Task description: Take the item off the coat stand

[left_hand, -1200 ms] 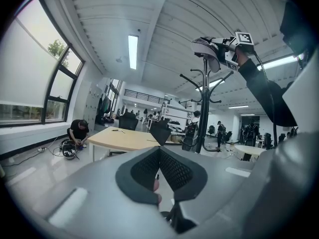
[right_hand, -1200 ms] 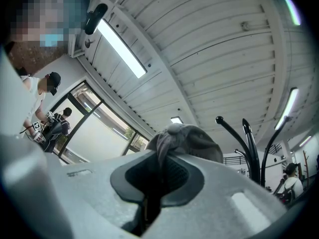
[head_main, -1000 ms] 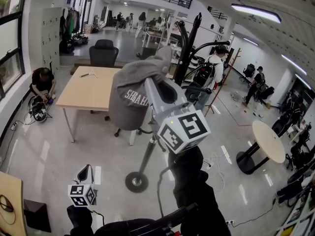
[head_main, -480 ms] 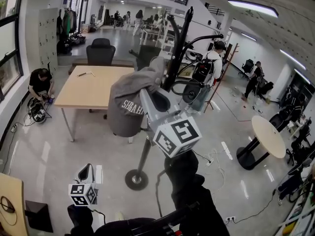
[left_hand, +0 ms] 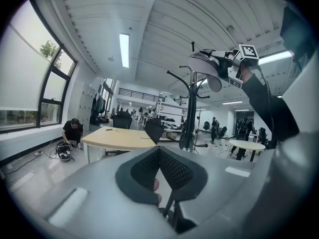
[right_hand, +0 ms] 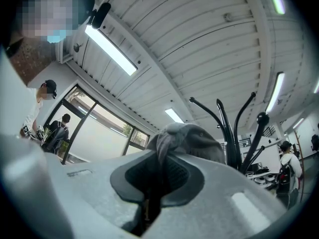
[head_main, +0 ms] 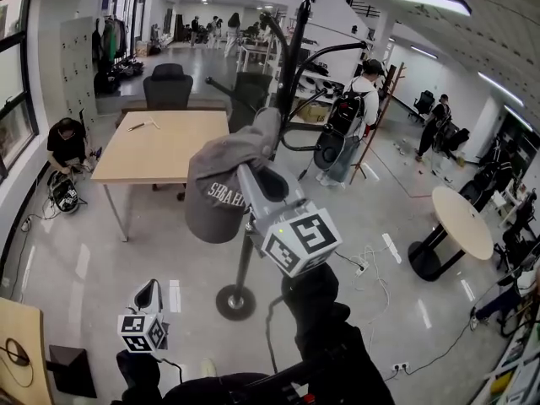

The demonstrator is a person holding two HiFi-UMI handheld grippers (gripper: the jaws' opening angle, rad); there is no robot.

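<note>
Open-plan office, glossy pale floor. We note our right claw (head_main: 253,172) pinching the grey fabric baseball cap (head_main: 221,194), now lower beside the black metal coat stand (head_main: 288,66). It seems off the hook. Left claw (left_hand: 159,169) hangs low, pressed together, empty.

Open office hall, glossy pale floor (head_main: 76,251).

Left of centre: light wooden table (head_main: 164,146), small tools (head_main: 142,126) lying near its far edge. Black office chair (head_main: 167,87) just behind it.

Far left edge: person in black (head_main: 66,140) crouched on the floor beside dark gear (head_main: 63,194), below a dark-framed window (head_main: 13,74).

Right side: round white table (head_main: 462,222) on a dark pedestal.

Upper centre right: person with a backpack (head_main: 359,99), standing, back turned. A second standing person (head_main: 436,123) further right.

Lower centre right: loose cables (head_main: 367,270) trailing across the floor.

Upper right: ceiling strip light (head_main: 426,0), lit.

Lower left corner: edge of a wooden board (head_main: 17,344).
</note>
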